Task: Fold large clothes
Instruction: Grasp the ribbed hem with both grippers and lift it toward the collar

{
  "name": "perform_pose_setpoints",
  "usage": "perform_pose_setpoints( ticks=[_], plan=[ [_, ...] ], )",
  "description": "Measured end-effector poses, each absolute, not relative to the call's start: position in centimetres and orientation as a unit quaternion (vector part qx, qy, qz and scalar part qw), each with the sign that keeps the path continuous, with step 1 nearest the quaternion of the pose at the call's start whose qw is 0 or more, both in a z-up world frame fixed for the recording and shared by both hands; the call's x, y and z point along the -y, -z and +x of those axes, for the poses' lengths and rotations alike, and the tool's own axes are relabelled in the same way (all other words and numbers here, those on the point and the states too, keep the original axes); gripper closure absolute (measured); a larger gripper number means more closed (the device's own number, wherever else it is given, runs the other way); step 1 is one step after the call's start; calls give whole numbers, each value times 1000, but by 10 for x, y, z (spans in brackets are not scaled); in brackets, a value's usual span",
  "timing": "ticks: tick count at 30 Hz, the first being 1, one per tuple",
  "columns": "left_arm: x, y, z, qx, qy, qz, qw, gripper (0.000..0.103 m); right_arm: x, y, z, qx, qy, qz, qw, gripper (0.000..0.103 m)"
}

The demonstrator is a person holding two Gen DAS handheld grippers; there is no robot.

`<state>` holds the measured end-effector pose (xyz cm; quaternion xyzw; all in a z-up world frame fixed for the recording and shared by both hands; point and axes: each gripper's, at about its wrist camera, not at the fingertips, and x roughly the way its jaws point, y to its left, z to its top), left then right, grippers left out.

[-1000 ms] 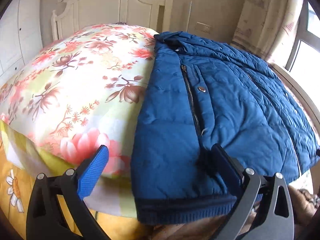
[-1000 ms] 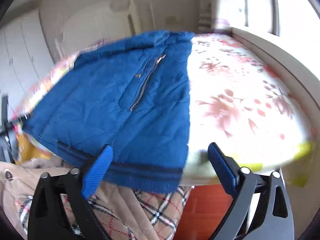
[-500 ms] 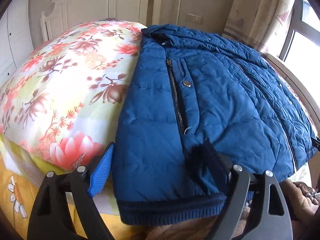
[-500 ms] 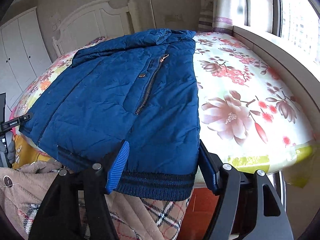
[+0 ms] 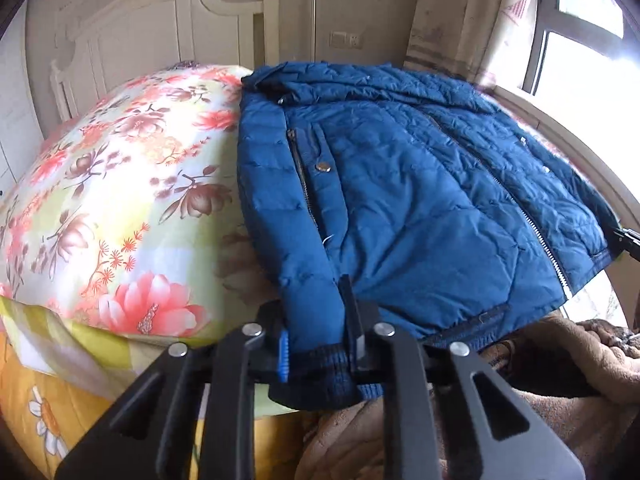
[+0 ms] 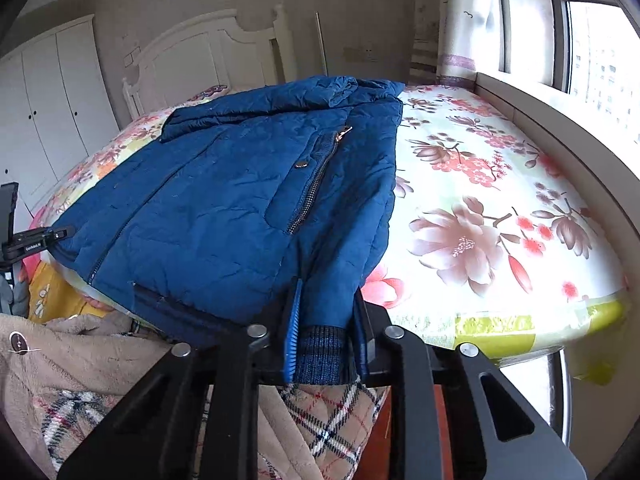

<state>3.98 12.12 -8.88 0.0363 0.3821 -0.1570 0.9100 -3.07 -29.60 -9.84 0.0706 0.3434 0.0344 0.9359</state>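
1. Left gripper (image 5: 316,350): matte black linkage arms, triangular cut-outs, silver pivot screws, ribbed blue pads.
2. Right gripper (image 6: 326,338): same black frame, silver screws, blue ridged pads (image 6: 291,336).

A blue quilted puffer jacket (image 5: 400,200) lies front up and zipped on the floral bed sheet (image 5: 120,168), collar toward the headboard (its dark ribbed hem hangs over the near edge), both hem corners bunched.
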Motion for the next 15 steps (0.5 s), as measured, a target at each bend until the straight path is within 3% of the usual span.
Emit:
perform_pose_setpoints(
  ticks=[6,15],
  plan=[
    [-148,51,5,-349,188,-29,917,87,307,66,-67,-309,-91,130,938,85],
    [-200,-38,-39,-244,258,-149,923,87,295,-48,-119,-173,-128,116,970,85]
  ],
)
